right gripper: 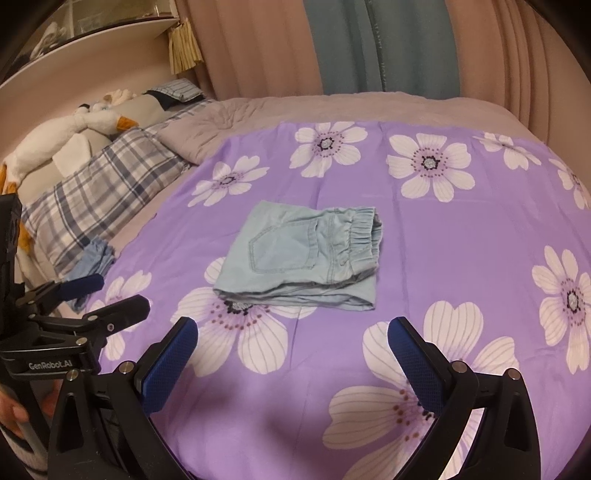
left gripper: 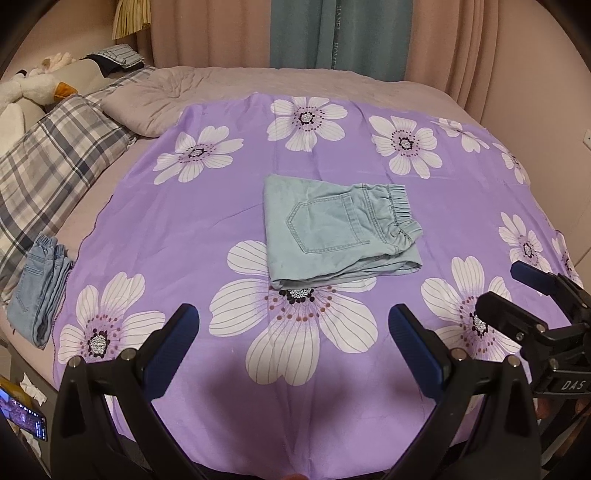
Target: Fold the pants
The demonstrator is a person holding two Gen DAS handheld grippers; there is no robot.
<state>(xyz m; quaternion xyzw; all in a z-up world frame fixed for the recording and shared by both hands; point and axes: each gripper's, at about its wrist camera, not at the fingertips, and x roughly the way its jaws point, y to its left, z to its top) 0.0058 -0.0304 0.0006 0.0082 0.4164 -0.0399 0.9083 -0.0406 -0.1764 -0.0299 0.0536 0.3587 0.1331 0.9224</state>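
Light blue denim pants lie folded into a compact rectangle in the middle of the purple flowered sheet, back pocket up, elastic waistband to the right. The right wrist view shows the same pants. My left gripper hovers open just in front of them, nothing between its blue pads. My right gripper is open too, empty, a little short of the pants' near edge. Each gripper shows in the other's view: the right one at right, the left one at left.
A second pair of folded jeans lies at the sheet's left edge on the bed. Plaid pillows and plush toys line the left side. Curtains hang behind. A phone sits at lower left.
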